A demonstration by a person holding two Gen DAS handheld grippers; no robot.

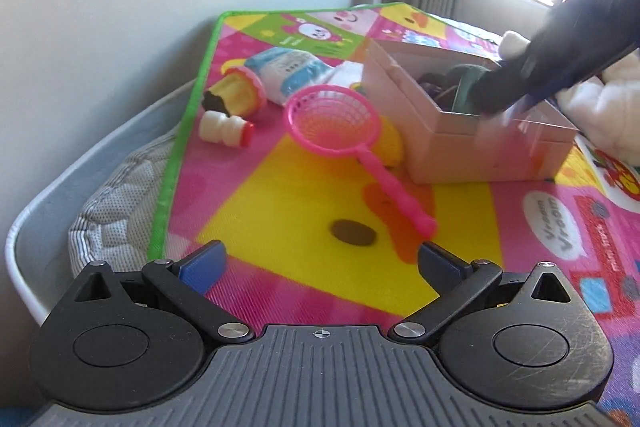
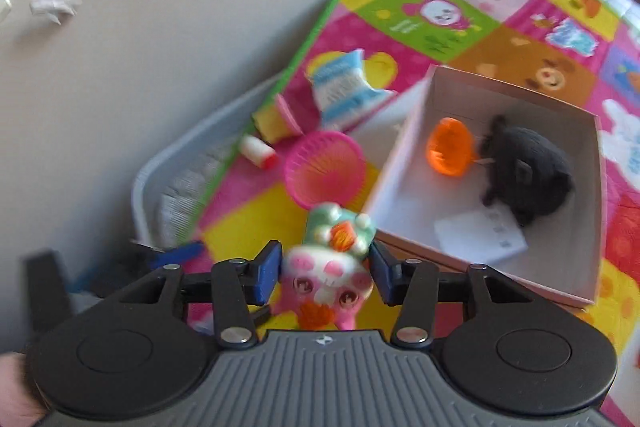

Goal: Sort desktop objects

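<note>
My right gripper (image 2: 324, 273) is shut on a pink and green rabbit figurine (image 2: 330, 267) and holds it above the near left edge of the pink cardboard box (image 2: 412, 143). The box holds an orange net scoop (image 2: 450, 147), a black toy (image 2: 524, 171) and a white paper slip (image 2: 480, 233). My left gripper (image 1: 320, 263) is open and empty above the yellow patch of the play mat (image 1: 304, 187). A pink net scoop (image 1: 334, 117) lies on the mat left of the box (image 1: 460, 131). The right gripper's dark body (image 1: 560, 55) reaches over the box.
A white bottle with a red cap (image 1: 226, 127), a yellow cup toy (image 1: 236, 95) and a blue and white toy (image 1: 288, 71) lie at the mat's far left. A yellow toy (image 1: 390, 147) sits against the box. A white plush (image 1: 600, 107) lies right. A wall and white rail (image 1: 80, 171) border the left.
</note>
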